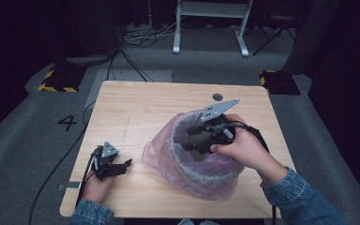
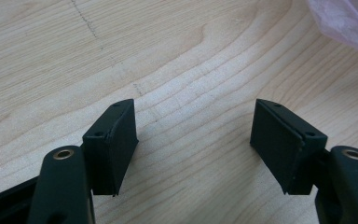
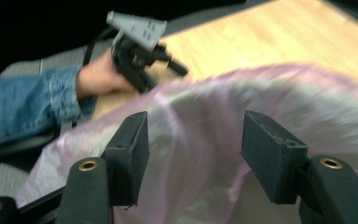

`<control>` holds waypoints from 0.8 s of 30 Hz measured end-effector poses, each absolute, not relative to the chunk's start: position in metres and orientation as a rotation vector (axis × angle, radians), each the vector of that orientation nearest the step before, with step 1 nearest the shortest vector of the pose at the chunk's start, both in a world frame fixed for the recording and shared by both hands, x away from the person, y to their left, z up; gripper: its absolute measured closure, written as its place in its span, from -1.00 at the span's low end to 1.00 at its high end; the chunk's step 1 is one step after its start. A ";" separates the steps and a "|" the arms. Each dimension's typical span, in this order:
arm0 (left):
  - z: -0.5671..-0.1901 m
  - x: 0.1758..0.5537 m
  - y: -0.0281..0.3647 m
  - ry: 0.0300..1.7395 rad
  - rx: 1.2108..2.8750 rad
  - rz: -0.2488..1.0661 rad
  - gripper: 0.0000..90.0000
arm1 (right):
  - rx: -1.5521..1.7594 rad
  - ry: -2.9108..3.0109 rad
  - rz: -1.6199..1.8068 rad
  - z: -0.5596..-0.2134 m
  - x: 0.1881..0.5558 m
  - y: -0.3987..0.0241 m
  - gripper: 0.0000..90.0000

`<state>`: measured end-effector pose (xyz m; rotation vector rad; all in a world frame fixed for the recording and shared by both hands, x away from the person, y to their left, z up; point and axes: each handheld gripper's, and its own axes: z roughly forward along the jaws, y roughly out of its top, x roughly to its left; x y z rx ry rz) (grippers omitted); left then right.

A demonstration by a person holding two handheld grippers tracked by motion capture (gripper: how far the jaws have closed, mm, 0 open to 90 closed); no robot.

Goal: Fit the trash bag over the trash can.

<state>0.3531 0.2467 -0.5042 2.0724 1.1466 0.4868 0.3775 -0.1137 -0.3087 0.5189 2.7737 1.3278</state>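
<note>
A round grey bin (image 1: pixel 208 171) lined with a thin pink plastic bag (image 1: pixel 161 157) stands on the wooden table (image 1: pixel 150 103), right of centre. My right gripper (image 1: pixel 193 138) hovers over the bin's mouth, tilted down to the left. Its jaws stand open with nothing between them (image 3: pixel 196 154), and the pink bag (image 3: pixel 205 102) lies blurred just beyond them. My left gripper (image 1: pixel 125 165) rests low on the table left of the bag, apart from it. It is open over bare wood (image 2: pixel 193 140). A corner of the bag (image 2: pixel 349 23) shows at the upper right of the left gripper view.
In the right gripper view the left hand, in a denim sleeve (image 3: pixel 23 107), holds the left gripper (image 3: pixel 179 70) near the table's edge. A round grommet (image 1: pixel 217 97) sits at the table's back. Beyond the table are cables (image 1: pixel 136 51), a white frame (image 1: pixel 211 23) and striped floor weights (image 1: pixel 58 79).
</note>
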 end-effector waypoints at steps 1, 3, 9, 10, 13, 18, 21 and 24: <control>-0.504 0.353 0.247 1.148 2.072 0.487 -0.30 | 0.506 2.787 1.299 -0.313 0.376 -0.111 -0.03; -0.504 0.353 0.247 1.147 2.073 0.486 -0.30 | 0.475 2.818 1.232 -0.324 0.375 -0.104 -0.04; -0.504 0.353 0.247 1.146 2.073 0.487 -0.30 | 0.486 2.830 1.031 -0.352 0.374 -0.090 -0.21; -0.504 0.353 0.247 1.146 2.073 0.487 -0.30 | 0.505 2.830 1.009 -0.356 0.374 -0.090 -0.25; -0.504 0.353 0.247 1.146 2.073 0.487 -0.30 | 0.537 2.854 0.940 -0.368 0.376 -0.087 -0.32; -0.504 0.353 0.247 1.146 2.072 0.487 -0.30 | 0.533 2.924 0.853 -0.386 0.381 -0.083 -0.22; -0.504 0.353 0.247 1.147 2.074 0.485 -0.30 | 0.584 2.930 0.849 -0.389 0.383 -0.083 -0.26; -0.504 0.353 0.247 1.146 2.072 0.486 -0.30 | 0.617 2.893 0.941 -0.378 0.386 -0.088 -0.29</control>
